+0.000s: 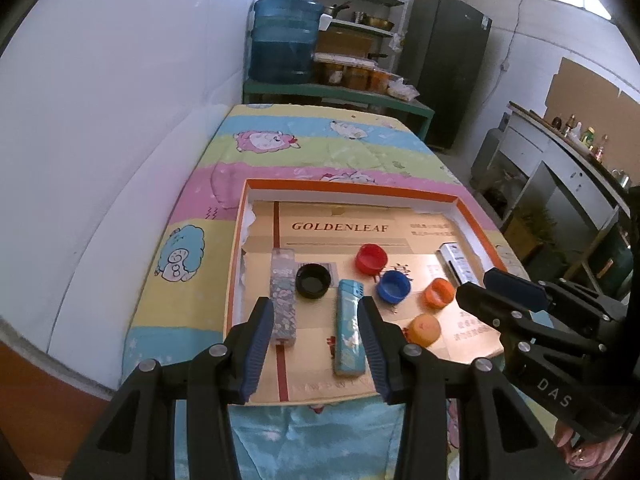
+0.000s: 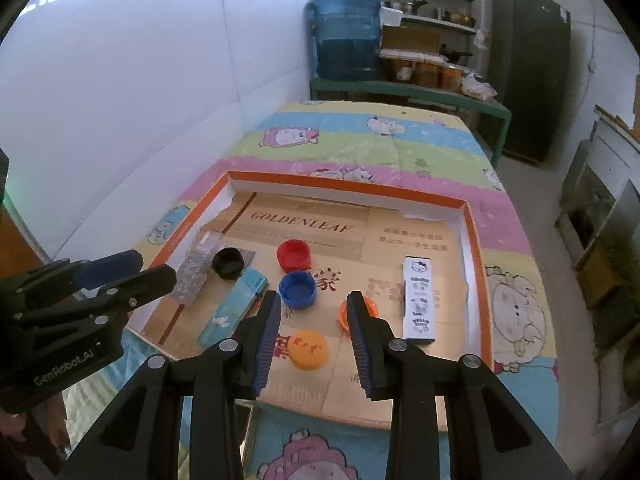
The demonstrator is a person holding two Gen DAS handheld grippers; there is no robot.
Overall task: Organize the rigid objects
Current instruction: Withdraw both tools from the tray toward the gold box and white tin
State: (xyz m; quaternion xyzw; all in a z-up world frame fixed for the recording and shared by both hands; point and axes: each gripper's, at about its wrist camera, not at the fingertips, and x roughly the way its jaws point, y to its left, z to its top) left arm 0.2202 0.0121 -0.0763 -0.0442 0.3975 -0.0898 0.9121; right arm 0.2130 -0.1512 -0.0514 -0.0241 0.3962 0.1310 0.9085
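1. Left gripper: jaws part open, nothing between the pads. It hovers over the near left of the tray, above the blue-green lighter and the grey patterned lighter.
2. Right gripper: jaws narrower but apart, holding nothing. It hovers over the near edge, above the yellow-orange cap.
3. Everything sits loose on the cardboard liner inside the orange-rimmed tray, which lies on a cartoon blanket.
4. Caps: black cap touching the grey lighter near the left wall; red cap and blue cap mid-tray, just beside each other; orange cap and the yellow-orange one toward the near right.
5. White cartoon-print lighter lies alone by the right wall.
6. Progress, my read: no clear grouping by type or colour yet, so most of the sorting is left.
7. Unclear: the target layout. The orange cap is part hidden behind a right finger in the right view. The small print on the liner is unreadable.
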